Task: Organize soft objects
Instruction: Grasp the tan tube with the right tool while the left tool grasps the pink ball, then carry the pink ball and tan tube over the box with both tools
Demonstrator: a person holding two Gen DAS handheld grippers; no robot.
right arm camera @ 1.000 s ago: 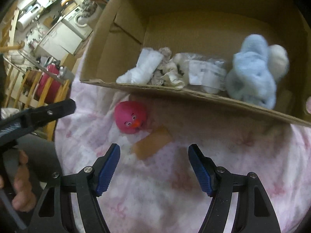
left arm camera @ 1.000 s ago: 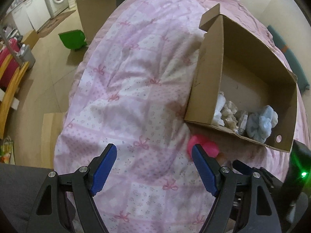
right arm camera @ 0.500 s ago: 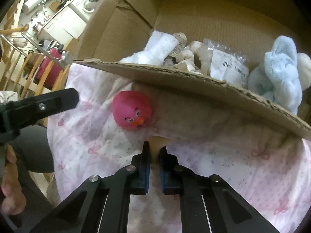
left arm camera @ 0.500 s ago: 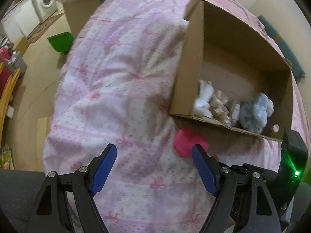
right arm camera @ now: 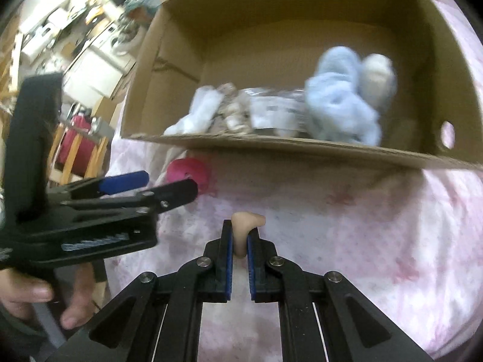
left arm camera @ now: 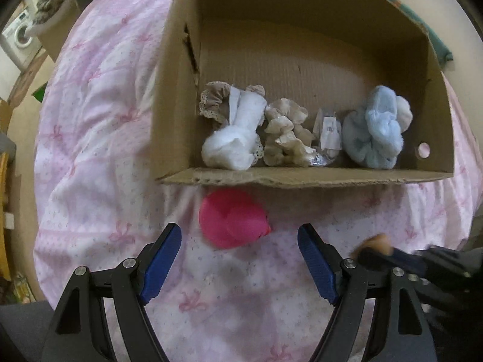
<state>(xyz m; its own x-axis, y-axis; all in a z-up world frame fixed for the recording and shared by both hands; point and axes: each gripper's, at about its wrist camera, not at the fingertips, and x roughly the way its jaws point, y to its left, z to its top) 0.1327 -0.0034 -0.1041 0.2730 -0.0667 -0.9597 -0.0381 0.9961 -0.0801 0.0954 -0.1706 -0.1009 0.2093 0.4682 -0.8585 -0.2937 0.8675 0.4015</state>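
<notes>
A cardboard box [left arm camera: 302,178] lies on the pink bedspread [left arm camera: 99,138] and holds a white sock bundle [left arm camera: 232,138], a cream frilly piece [left arm camera: 283,138], a plastic packet [left arm camera: 329,135] and a light blue fluffy bundle [left arm camera: 374,132]. A pink soft duck [left arm camera: 232,217] lies on the bed just in front of the box. My left gripper [left arm camera: 240,253] is open, its jaws either side of and just behind the duck. My right gripper [right arm camera: 240,241] is shut on a small tan soft piece [right arm camera: 246,224], held above the bedspread in front of the box [right arm camera: 302,144].
The duck also shows in the right wrist view [right arm camera: 188,172], behind the left gripper's fingers [right arm camera: 126,181]. Beyond the bed's left edge stand a washing machine [left arm camera: 18,36], a wooden frame and a red object [right arm camera: 75,141]. The right gripper's tip shows in the left wrist view [left arm camera: 389,256].
My right gripper closed on the tan piece and lifted it off the bedspread. My left gripper moved right and forward until its open jaws frame the pink duck.
</notes>
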